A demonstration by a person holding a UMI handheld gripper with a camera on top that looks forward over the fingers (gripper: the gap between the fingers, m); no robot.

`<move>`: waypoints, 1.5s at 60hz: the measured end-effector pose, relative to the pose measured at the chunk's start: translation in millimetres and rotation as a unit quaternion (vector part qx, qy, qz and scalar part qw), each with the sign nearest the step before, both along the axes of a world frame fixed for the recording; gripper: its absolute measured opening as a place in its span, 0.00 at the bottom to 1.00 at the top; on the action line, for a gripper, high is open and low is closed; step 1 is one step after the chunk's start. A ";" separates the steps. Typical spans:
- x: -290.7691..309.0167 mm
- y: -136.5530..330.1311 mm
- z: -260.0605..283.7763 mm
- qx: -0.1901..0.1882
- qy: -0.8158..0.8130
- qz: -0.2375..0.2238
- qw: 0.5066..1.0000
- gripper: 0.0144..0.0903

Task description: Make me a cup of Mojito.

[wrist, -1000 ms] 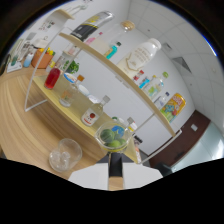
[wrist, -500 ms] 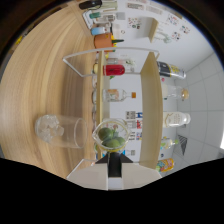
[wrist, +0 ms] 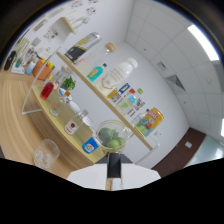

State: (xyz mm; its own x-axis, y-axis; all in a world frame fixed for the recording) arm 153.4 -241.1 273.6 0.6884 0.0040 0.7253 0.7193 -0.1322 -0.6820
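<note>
Lime glass (wrist: 112, 136): clear round glass with green limes inside, maybe three or four, hard to count through the curve. It sits right at the tip of the claw.
Claw (wrist: 114, 170): only a narrow dark strip shows under the lime glass; can't tell if it's spread or pinching.
Empty glass (wrist: 46, 154): one clear tumbler on the wooden table (wrist: 15, 125), off to the side of the lime glass and a bit nearer.
Rack (wrist: 60, 102): clear acrylic stand beyond the lime glass, holding a red-filled glass (wrist: 47, 90), a sprig of green mint (wrist: 68, 83) and a few small jars.
Shelf (wrist: 100, 95): wall shelf past the lime glass with one big white bottle (wrist: 119, 74) and colourful boxes.
</note>
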 end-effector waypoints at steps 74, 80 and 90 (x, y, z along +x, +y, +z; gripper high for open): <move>139.3 -36.8 -238.6 -0.258 0.351 -0.170 0.884 0.95; 132.3 -40.8 -196.2 -0.215 0.348 -0.167 0.897 0.94; 77.5 -51.0 -122.9 -0.146 0.376 -0.124 0.906 0.94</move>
State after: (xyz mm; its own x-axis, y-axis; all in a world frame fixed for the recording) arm 230.9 -292.1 150.7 0.9940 -0.1012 0.0425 -0.0114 -0.4805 -0.8769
